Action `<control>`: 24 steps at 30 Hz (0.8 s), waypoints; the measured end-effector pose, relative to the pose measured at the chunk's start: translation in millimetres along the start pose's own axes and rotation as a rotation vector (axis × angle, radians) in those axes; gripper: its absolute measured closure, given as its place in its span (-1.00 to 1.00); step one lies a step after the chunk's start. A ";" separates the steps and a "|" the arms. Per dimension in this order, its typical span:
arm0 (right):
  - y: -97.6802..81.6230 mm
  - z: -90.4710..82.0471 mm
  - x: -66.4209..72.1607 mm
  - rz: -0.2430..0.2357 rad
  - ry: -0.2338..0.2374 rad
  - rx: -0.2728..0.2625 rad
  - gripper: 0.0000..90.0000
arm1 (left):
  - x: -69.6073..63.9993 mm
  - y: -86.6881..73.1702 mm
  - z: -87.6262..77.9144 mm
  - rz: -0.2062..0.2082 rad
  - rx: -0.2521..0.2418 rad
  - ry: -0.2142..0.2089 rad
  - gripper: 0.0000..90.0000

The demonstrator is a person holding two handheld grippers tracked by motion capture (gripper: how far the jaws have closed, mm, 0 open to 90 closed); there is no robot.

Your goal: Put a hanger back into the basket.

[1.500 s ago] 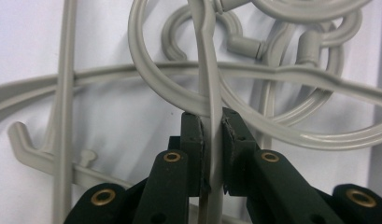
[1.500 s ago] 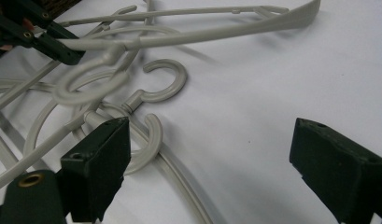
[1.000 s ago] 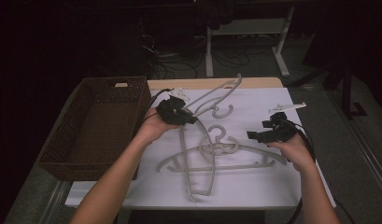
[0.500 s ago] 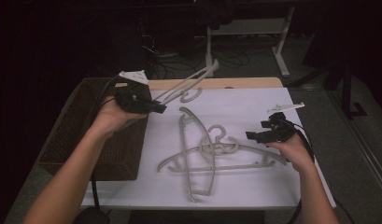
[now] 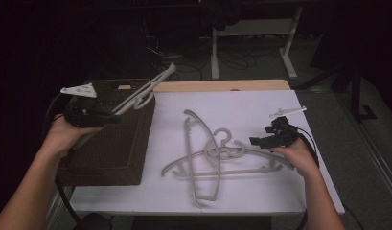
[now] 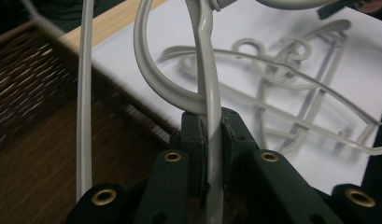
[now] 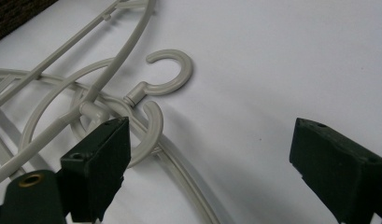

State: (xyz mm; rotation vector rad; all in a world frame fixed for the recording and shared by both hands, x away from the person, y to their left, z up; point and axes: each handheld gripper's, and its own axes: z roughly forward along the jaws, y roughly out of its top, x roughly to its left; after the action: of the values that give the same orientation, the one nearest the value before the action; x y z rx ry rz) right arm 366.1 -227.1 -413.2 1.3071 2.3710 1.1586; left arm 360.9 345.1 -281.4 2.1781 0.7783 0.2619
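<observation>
My left gripper is shut on a grey plastic hanger, which it holds in the air over a brown wicker basket at the table's left. In the left gripper view the jaws clamp the held hanger's thin bar just below its hook. Two more grey hangers lie crossed on the white sheet. My right gripper hovers open just right of their hooks. In the right gripper view its jaws stand wide apart above the sheet, with one hook just ahead.
The basket's woven wall lies under the held hanger. A strip of bare wooden tabletop runs along the far edge. Behind the table stand white desk legs and cables on a dark floor.
The left hand has carried its hanger from the middle of the sheet leftward and a little upward, to above the basket. The right hand and the two lying hangers have stayed put.
</observation>
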 end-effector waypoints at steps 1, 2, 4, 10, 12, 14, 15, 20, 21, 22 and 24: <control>-0.3 0.6 0.0 0.003 0.001 0.003 -0.73 | 3.6 -5.2 -3.9 -0.011 -0.001 0.008 0.81; -0.6 1.0 -0.5 0.002 0.000 0.004 -0.73 | 6.7 -10.4 -7.6 -0.023 0.000 0.014 0.81; -1.2 1.4 -1.1 0.007 -0.001 0.008 -0.73 | 12.5 -20.7 -14.5 -0.043 0.000 0.026 0.81; -1.8 2.2 -2.3 0.010 -0.007 0.010 -0.73 | 25.8 -50.0 -23.6 -0.099 0.020 0.047 0.81; -2.1 3.2 -2.3 0.012 -0.008 0.014 -0.73 | 28.7 -57.1 -22.9 -0.114 0.024 0.054 0.81; -2.4 4.2 -1.8 0.013 -0.008 0.018 -0.73 | 33.4 -64.9 -21.6 -0.134 0.030 0.060 0.81; -2.4 4.8 -1.8 0.011 -0.007 0.018 -0.73 | 35.2 -67.2 -20.7 -0.139 0.037 0.058 0.81; -2.4 6.2 -1.8 0.008 -0.009 0.025 -0.73 | 45.2 -76.4 -9.3 -0.180 0.089 0.049 0.81; -2.4 6.4 -1.7 0.010 -0.009 0.025 -0.73 | 46.6 -77.3 -6.9 -0.184 0.096 0.044 0.81; -2.4 6.5 -1.7 0.010 -0.010 0.026 -0.73 | 48.5 -78.6 -3.0 -0.186 0.114 0.036 0.80; -2.1 6.0 -1.5 0.009 -0.008 0.023 -0.73 | 50.3 -80.6 2.2 -0.191 0.135 0.038 0.80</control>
State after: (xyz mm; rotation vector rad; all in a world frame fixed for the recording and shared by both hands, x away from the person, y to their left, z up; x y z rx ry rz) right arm 368.7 -225.7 -419.0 1.3282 2.3818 1.1294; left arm 365.7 414.5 -346.0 2.2102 1.0446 0.1581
